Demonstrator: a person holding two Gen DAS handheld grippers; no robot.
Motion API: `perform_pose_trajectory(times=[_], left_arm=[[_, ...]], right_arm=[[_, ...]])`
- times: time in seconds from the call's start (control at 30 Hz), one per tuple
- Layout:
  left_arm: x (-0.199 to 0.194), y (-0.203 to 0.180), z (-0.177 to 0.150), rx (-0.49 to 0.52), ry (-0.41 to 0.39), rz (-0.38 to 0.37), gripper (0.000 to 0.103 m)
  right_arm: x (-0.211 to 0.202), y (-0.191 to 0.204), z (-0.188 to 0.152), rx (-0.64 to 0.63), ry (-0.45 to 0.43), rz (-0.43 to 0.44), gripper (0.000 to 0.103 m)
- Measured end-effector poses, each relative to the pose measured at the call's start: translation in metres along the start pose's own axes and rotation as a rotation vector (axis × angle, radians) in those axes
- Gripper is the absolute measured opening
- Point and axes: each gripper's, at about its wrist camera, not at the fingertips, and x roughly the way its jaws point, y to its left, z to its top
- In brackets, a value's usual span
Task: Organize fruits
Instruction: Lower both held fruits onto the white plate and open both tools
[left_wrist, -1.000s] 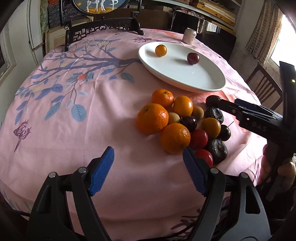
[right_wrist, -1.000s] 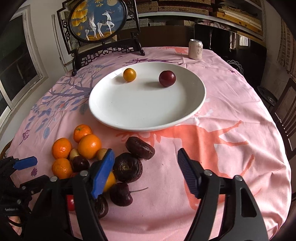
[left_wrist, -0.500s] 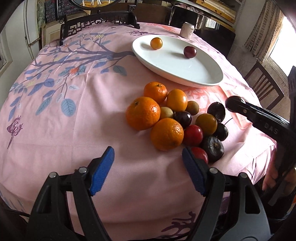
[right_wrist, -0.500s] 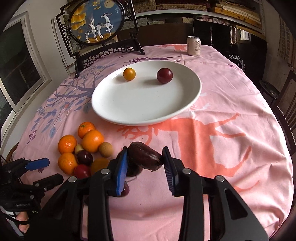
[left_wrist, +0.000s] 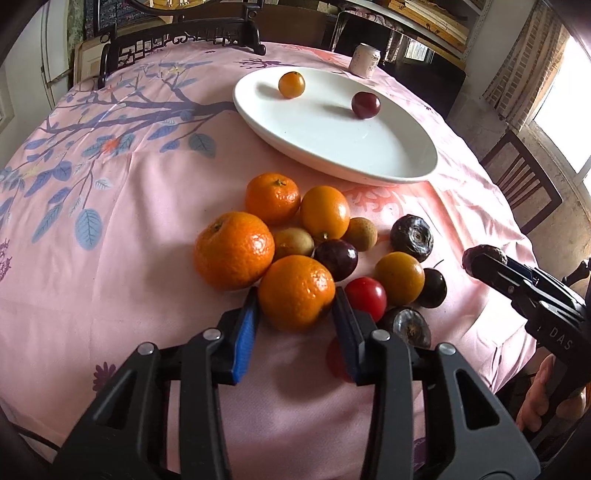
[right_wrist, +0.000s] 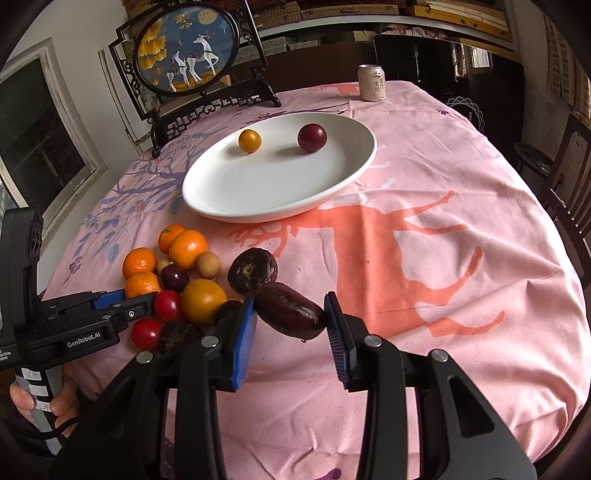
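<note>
The right gripper (right_wrist: 290, 317) holds a dark fruit (right_wrist: 290, 312) between its pads, the fruit's long axis running crosswise from pad to pad, one end tilted lower toward the right pad; it hangs over the near part of the worktop (right_wrist: 461, 221), and the plate (right_wrist: 354, 177) lies ahead and a little left of it, toward the far edge; the fruit looks wrinkled, deep purple-brown, oblong, with a pale scuff near its right end. The left gripper (left_wrist: 295, 314) is narrowed about an orange (left_wrist: 295, 291) at the near side of the heap, pads just beside or touching its flanks, I cannot tell which; the orange sits on the cloth, round, bright, dimpled. The plate carries a small orange fruit (right_wrist: 249, 140) and a red plum (right_wrist: 312, 137), well apart; by my judgement the right gripper is nearer the plate.
</note>
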Motion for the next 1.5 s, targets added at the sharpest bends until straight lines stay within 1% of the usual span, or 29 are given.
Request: perform_pose_trajectory(times=[0.07,0.3,0.43,0.5,0.57,0.67,0.73,0.83,0.9,0.97,1.07,1.13,1.3,1.33,1.4,1.43,1.5], left_arm=[[-0.006,-0.002,-0.001,0.018,-0.014,0.013,0.039],[-0.027,-0.005,0.001,0.034,-0.050,0.005,0.039],[-0.034,-0.008,0.009,0.054,-0.068,0.009,0.039],[-0.035,-0.009,0.019,0.059,-0.073,0.008,0.039],[-0.036,-0.010,0.035,0.075,-0.086,0.017,0.039],[-0.033,-0.012,0.075,0.106,-0.104,0.047,0.039],[-0.022,-0.013,0.111,0.113,-0.094,0.053,0.039],[0.012,-0.017,0.163,0.108,-0.061,0.080,0.039],[0.040,-0.022,0.192,0.106,-0.043,0.108,0.039],[0.068,-0.027,0.214,0.092,-0.012,0.107,0.040],[0.102,-0.032,0.231,0.078,0.044,0.093,0.040],[0.114,-0.034,0.236,0.076,0.058,0.092,0.040],[0.122,-0.041,0.244,0.083,0.054,0.084,0.040],[0.122,-0.041,0.245,0.080,0.055,0.080,0.041],[0.114,-0.041,0.245,0.079,0.041,0.074,0.053],[0.107,-0.040,0.244,0.078,0.027,0.071,0.060],[0.086,-0.035,0.236,0.082,-0.010,0.068,0.061]], right_arm=[[-0.002,0.003,0.000,-0.007,-0.006,0.004,0.038],[-0.003,0.009,0.003,-0.018,-0.017,0.014,0.038],[-0.004,0.012,0.007,-0.027,-0.023,0.014,0.038],[-0.003,0.013,0.011,-0.032,-0.023,0.012,0.038],[-0.002,0.014,0.019,-0.044,-0.021,0.014,0.038],[-0.003,0.016,0.044,-0.081,-0.047,-0.007,0.038],[0.002,0.016,0.068,-0.113,-0.078,-0.040,0.038],[0.025,0.009,0.106,-0.129,-0.107,-0.046,0.038],[0.049,0.001,0.129,-0.131,-0.092,-0.067,0.038],[0.074,-0.010,0.145,-0.128,-0.068,-0.112,0.037],[0.108,-0.027,0.161,-0.092,0.006,-0.116,0.037],[0.121,-0.031,0.164,-0.100,0.038,-0.137,0.037],[0.133,-0.032,0.163,-0.124,0.055,-0.156,0.038],[0.134,-0.032,0.163,-0.131,0.058,-0.163,0.044],[0.133,-0.029,0.165,-0.146,0.055,-0.199,0.063],[0.126,-0.027,0.164,-0.153,0.032,-0.224,0.063],[0.108,-0.024,0.163,-0.162,0.007,-0.229,0.063]])
